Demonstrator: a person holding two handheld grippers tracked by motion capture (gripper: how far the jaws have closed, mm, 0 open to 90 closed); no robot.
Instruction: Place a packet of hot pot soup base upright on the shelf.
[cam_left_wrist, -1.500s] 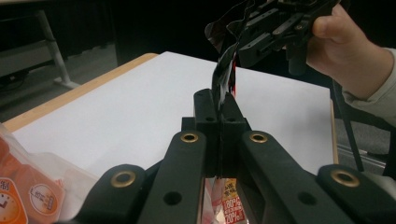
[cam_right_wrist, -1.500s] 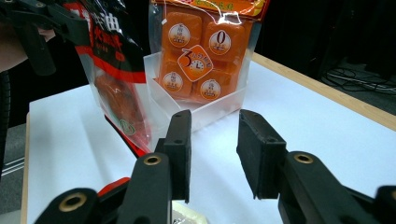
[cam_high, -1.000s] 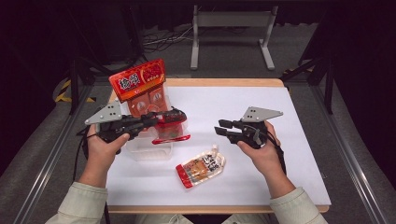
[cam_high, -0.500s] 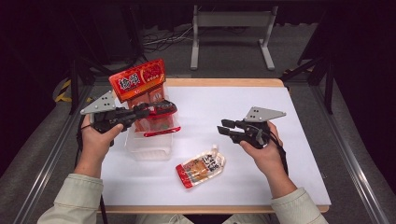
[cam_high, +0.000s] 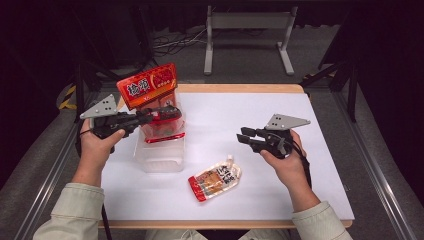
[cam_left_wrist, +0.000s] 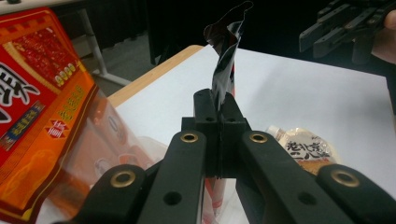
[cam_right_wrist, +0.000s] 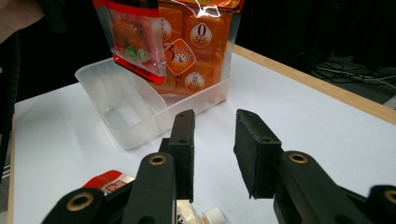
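left gripper (cam_high: 167, 114): I see the jaws fully closed on the top edge of a small red packet (cam_high: 162, 125). In the left gripper view the pads pinch the crinkled foil seam (cam_left_wrist: 226, 56).
small red packet: hangs from that grip over the far end of the clear plastic tub (cam_high: 160, 155), bottom edge about at the rim. I can't tell if it touches the tub.
clear plastic tub: sits left of centre on the white table (cam_high: 250, 120), near half bare in the right gripper view (cam_right_wrist: 126, 112).
big orange bag (cam_high: 149, 87): stands upright in the far end of the tub, just behind the held packet.
right gripper (cam_high: 244, 139): jaws partly apart with nothing between them, clear gap in its own view (cam_right_wrist: 212, 149). I see it held above the table, well right of the tub, pointing toward it.
spouted pouch (cam_high: 216, 177): lies flat on the table between the two hands, near the front edge, cap pointing away from me. Untouched.
hands: left hand (cam_high: 97, 145) grips its tool beside the tub, right hand (cam_high: 282, 162) holds level.
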